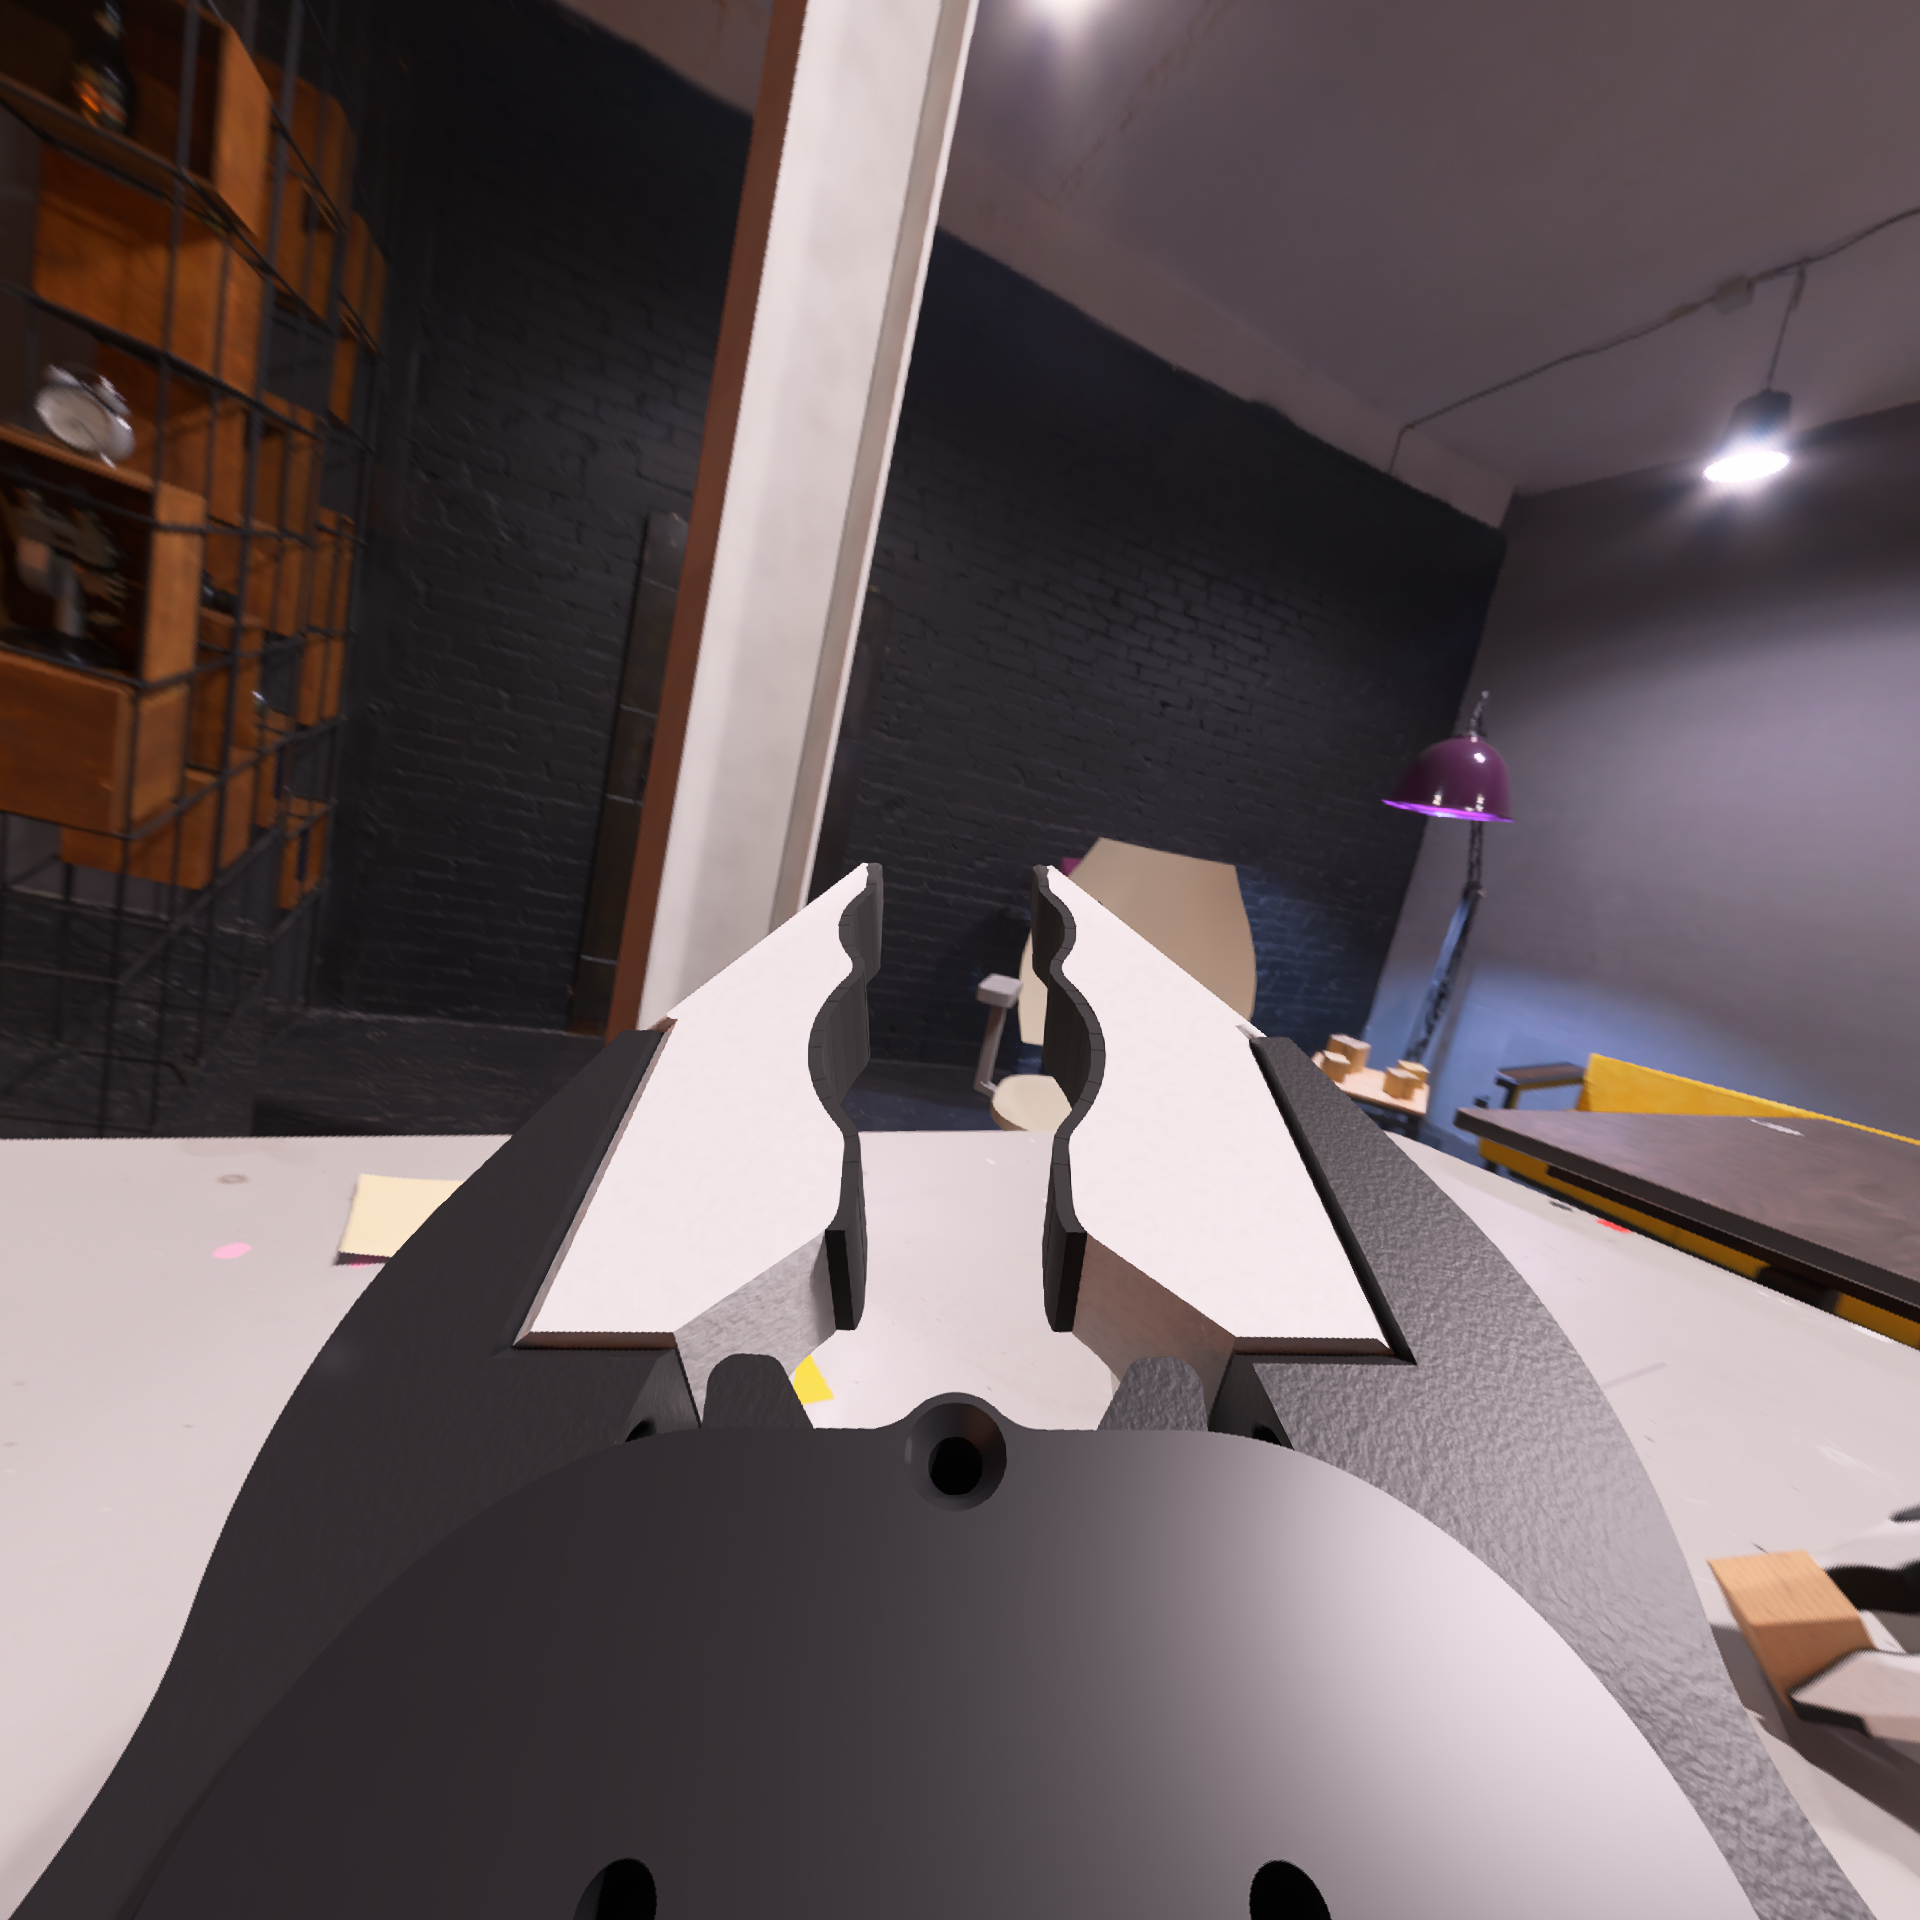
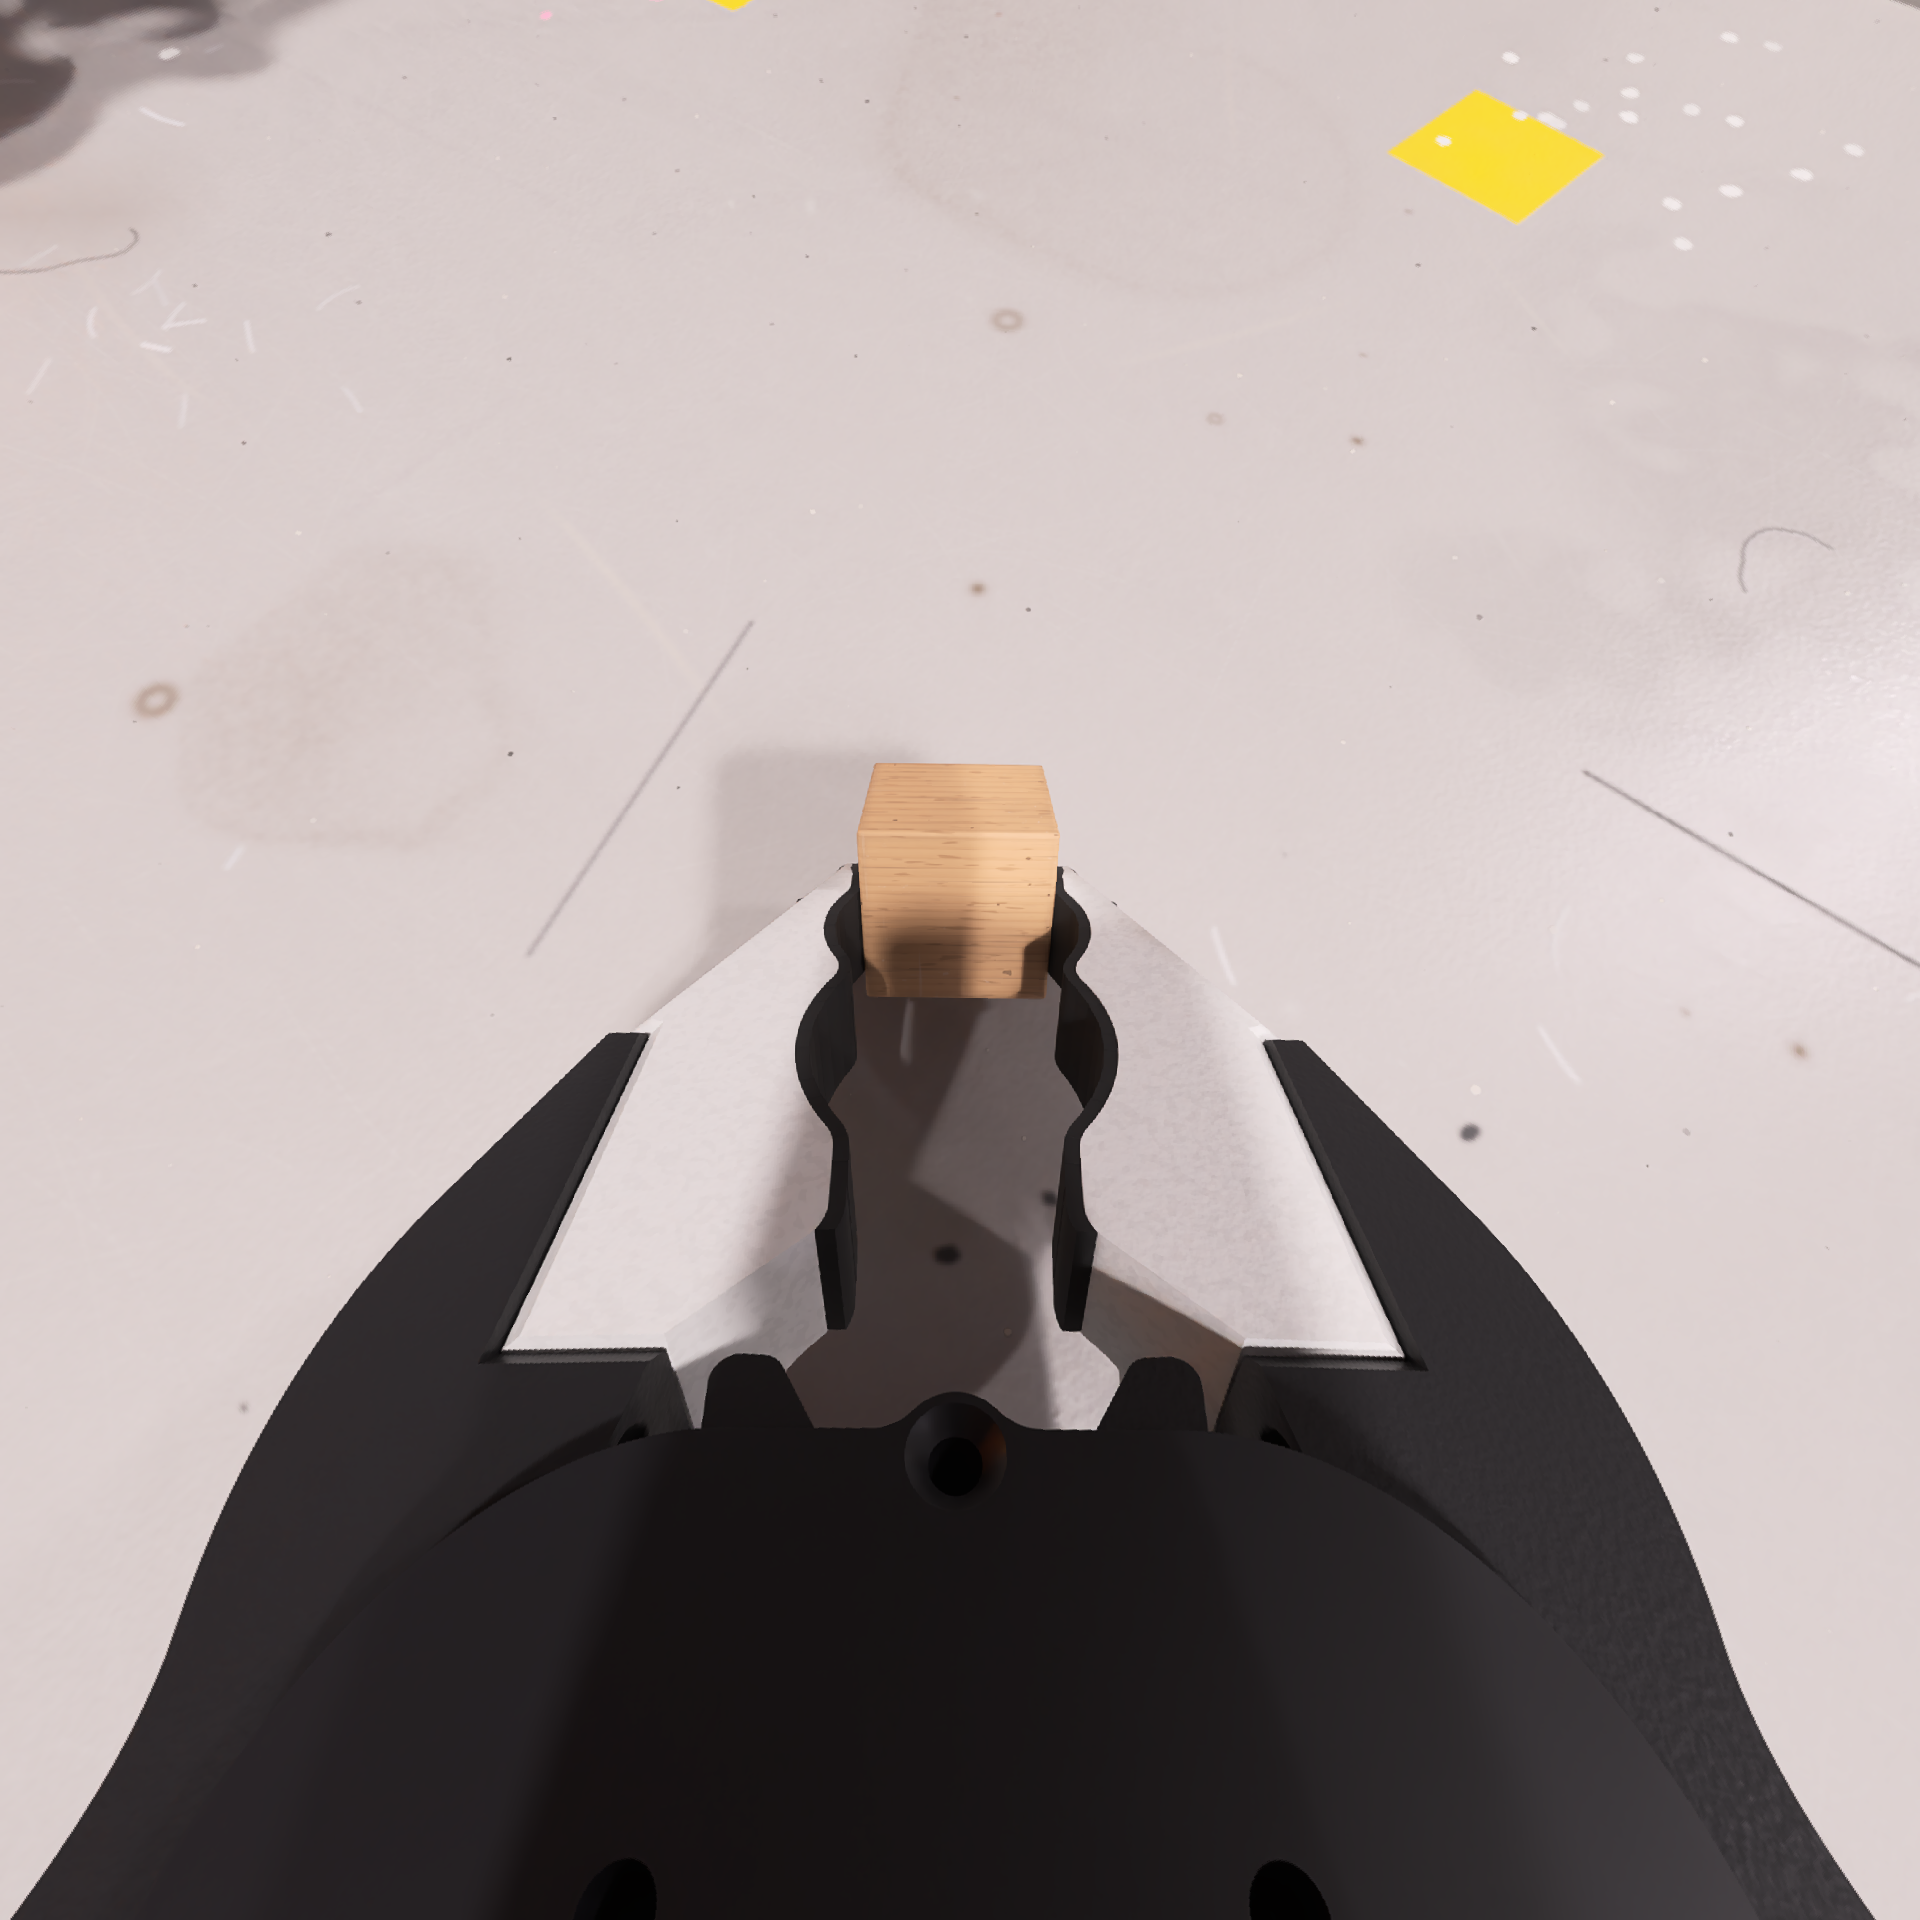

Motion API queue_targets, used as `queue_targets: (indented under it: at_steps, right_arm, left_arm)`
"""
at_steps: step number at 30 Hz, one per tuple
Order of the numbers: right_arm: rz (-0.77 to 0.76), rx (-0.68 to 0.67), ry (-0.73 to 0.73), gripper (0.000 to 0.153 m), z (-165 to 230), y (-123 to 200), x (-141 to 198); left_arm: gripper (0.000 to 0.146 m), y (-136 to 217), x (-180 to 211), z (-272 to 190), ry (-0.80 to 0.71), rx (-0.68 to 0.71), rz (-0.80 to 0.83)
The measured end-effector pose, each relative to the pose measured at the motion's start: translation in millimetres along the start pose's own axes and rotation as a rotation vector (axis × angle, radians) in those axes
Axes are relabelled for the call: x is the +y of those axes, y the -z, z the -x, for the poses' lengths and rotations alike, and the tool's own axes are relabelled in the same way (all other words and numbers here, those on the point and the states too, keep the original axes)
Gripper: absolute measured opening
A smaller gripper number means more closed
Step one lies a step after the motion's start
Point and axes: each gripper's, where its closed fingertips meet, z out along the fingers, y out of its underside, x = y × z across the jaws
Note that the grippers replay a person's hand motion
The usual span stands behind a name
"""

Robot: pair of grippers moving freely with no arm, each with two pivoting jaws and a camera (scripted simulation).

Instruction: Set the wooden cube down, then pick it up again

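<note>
The wooden cube (image 2: 956, 894) is a small light-brown block. It sits between the fingertips of my right gripper (image 2: 956, 878), whose jaws press on its left and right faces. It is just above the white table (image 2: 416, 520), and its shadow falls to its left. I cannot tell whether it touches the surface. The cube also shows in the left wrist view (image 1: 1782, 1621) at the lower right, with the right gripper (image 1: 1860, 1621) around it. My left gripper (image 1: 956, 883) is open and empty, level over the table and pointing at the back wall.
A yellow square mark (image 2: 1496, 156) lies on the table far ahead to the right of the cube. A pale paper sheet (image 1: 400, 1216) lies left of the left gripper. A dark table (image 1: 1714, 1174) stands beyond the white table's right edge.
</note>
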Motion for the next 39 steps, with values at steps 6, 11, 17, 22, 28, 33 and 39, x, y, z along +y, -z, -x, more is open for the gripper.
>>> queue_targets:
  at_steps: [6, 11, 17, 22, 28, 33, 39]
  right_arm:
    - [0.013, 0.016, 0.004, 0.034, -1.3, -1.1, 1.4]
    - [0.025, 0.042, 0.033, 0.034, -1.8, -2.1, 2.7]
    - [0.020, 0.088, 0.083, 0.034, -2.0, -1.7, 2.1]
    - [0.022, 0.082, 0.070, 0.034, -2.5, -1.8, 2.4]
    - [0.028, 0.060, 0.030, 0.034, -3.9, -2.3, 3.1]
    - [0.029, 0.057, 0.022, 0.034, -4.3, -2.4, 3.2]
    - [0.030, 0.055, 0.020, 0.034, -4.4, -2.5, 3.4]
  left_arm:
    - [0.028, 12.2, -15.2, 30.3, -0.018, -0.078, -0.029]
    - [0.029, 34.6, -31.4, 71.3, 0.059, -0.141, -0.036]
    - [0.033, 50.6, -25.9, 101.8, 0.218, -0.143, 0.062]
    - [0.035, 55.3, -30.9, 104.4, 0.291, -0.115, 0.047]
    - [0.035, 57.6, -33.1, 105.8, 0.262, -0.125, 0.063]
    - [0.035, 59.2, -33.7, 108.5, 0.290, -0.125, 0.050]
    - [0.036, 57.0, -27.8, 108.6, 0.285, -0.132, 0.077]
